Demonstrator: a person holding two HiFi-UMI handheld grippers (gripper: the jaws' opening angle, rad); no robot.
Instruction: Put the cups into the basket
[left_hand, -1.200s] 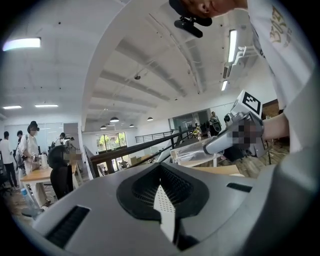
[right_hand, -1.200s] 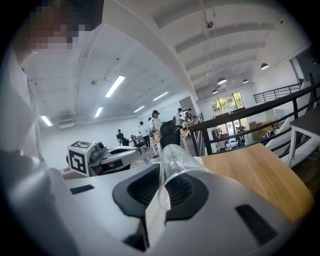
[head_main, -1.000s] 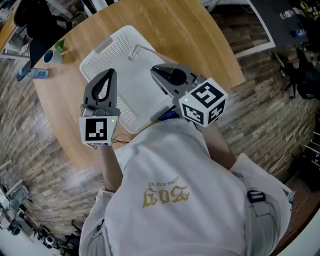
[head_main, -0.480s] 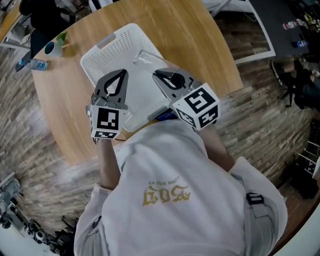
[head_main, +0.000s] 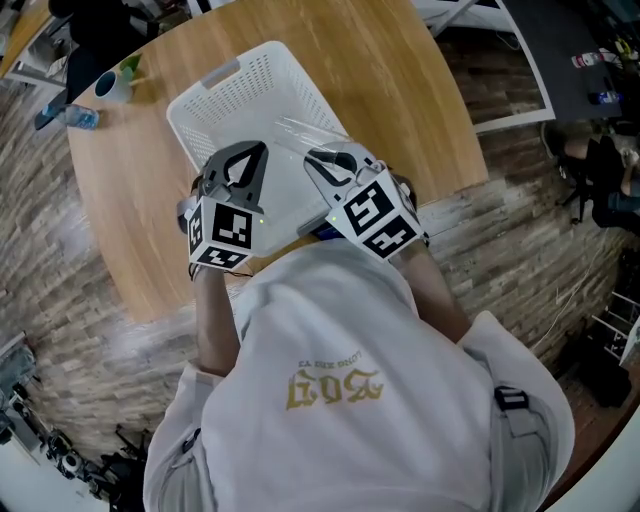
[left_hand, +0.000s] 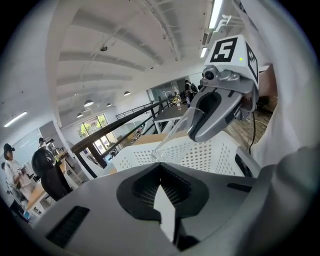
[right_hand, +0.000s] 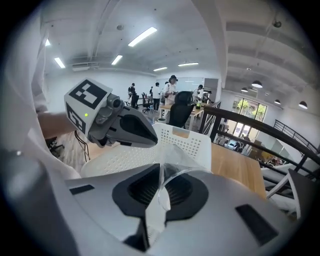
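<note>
Round wooden table, white basket on it — both grippers held close above, left gripper clenched empty, right gripper pinching a clear cup by its rim.

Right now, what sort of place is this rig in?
Likely an open-plan office or lab, perhaps on a mezzanine: people standing among desks and office chairs, strip lights on a high ceiling, and a black railing beside the round wooden table.
</note>
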